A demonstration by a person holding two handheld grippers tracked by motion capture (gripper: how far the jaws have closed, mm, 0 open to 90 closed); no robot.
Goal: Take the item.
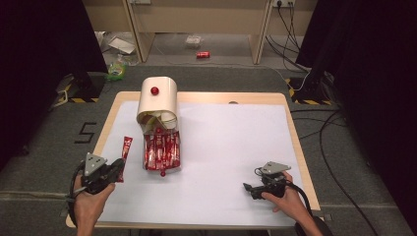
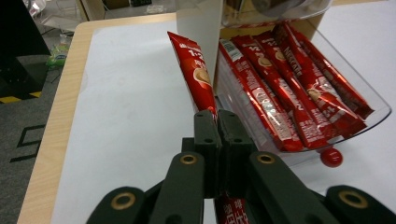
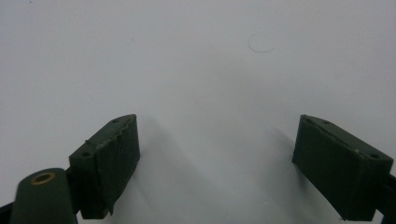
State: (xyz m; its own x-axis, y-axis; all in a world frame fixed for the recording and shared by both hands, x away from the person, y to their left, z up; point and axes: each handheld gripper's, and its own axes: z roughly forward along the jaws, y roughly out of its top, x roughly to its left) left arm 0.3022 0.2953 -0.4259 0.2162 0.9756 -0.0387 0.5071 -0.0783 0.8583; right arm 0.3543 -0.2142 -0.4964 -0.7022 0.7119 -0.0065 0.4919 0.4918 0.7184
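My left gripper (image 1: 118,169) sits at the table's front left, shut on a red coffee sachet (image 1: 126,152) that sticks out forward from its jaws. In the left gripper view the jaws (image 2: 217,119) pinch the sachet (image 2: 196,77) near its lower end. Just right of it, a cream dispenser (image 1: 158,101) with a red knob stands over a clear tray (image 1: 162,166) holding several more red sachets (image 2: 289,88). My right gripper (image 1: 247,187) rests at the front right, open with nothing between its fingers (image 3: 112,154), over bare white table (image 3: 210,70).
The white mat (image 1: 231,147) covers the wooden table (image 1: 295,142). A small red ball (image 2: 331,157) lies at the tray's front lip. Beyond the table, litter and a red can (image 1: 203,54) lie on the floor, with cables at the right.
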